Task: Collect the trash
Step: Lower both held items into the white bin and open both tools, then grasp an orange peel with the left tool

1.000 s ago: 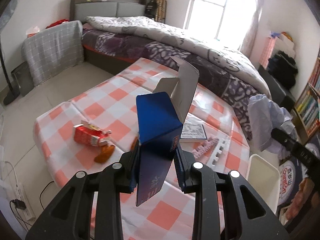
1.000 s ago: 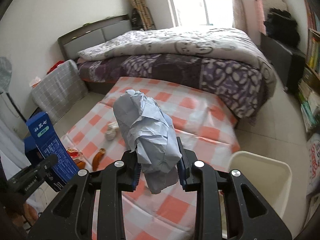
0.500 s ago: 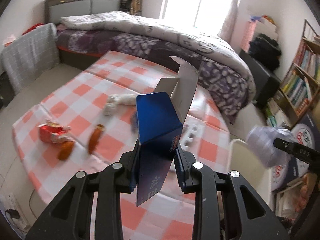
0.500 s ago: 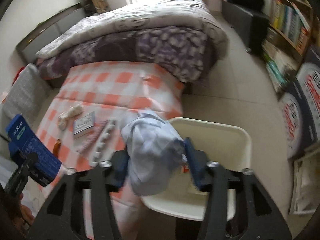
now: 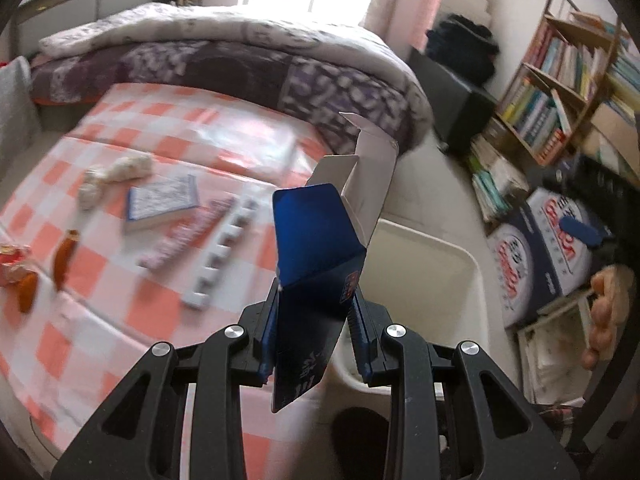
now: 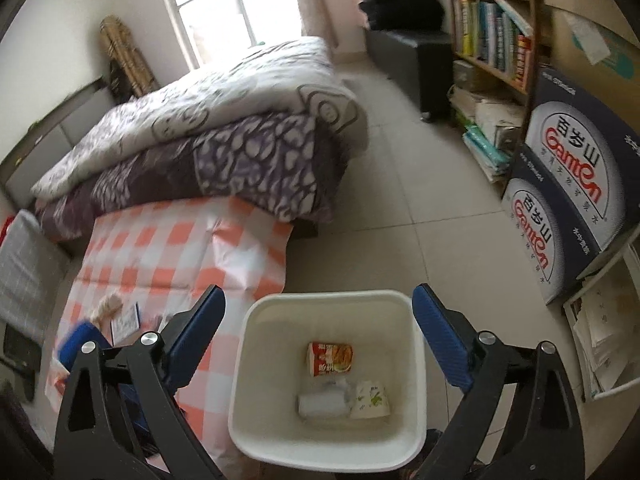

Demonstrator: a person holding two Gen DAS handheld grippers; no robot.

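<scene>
My left gripper (image 5: 314, 320) is shut on an open dark blue carton (image 5: 316, 248), held upright over the table's right edge beside the white bin (image 5: 440, 264). My right gripper (image 6: 318, 308) hangs above the bin (image 6: 248, 360); its jaws are opening wide and nothing is between them. On the bin's floor lie a red packet (image 6: 330, 358), a pale crumpled wad (image 6: 322, 404) and a white flowered pack (image 6: 370, 400). Still on the checked tablecloth (image 5: 120, 320) are a crumpled tissue (image 5: 116, 172), a white blister strip (image 5: 224, 256), a pink strip (image 5: 184, 236), orange scraps (image 5: 66, 256) and a red wrapper (image 5: 12, 268).
A small notepad (image 5: 160, 200) lies on the table. A bed with a purple quilt (image 6: 224, 140) stands behind it. Printed blue boxes (image 6: 568, 200) and a bookshelf (image 6: 492, 32) line the right wall, with tiled floor (image 6: 400, 220) between. A hand (image 5: 608, 312) shows at the far right.
The right jaws opened and the crumpled pale paper left them and dropped into the bin. Both grippers swung right towards the bin. The left one kept its hold on the blue carton.
</scene>
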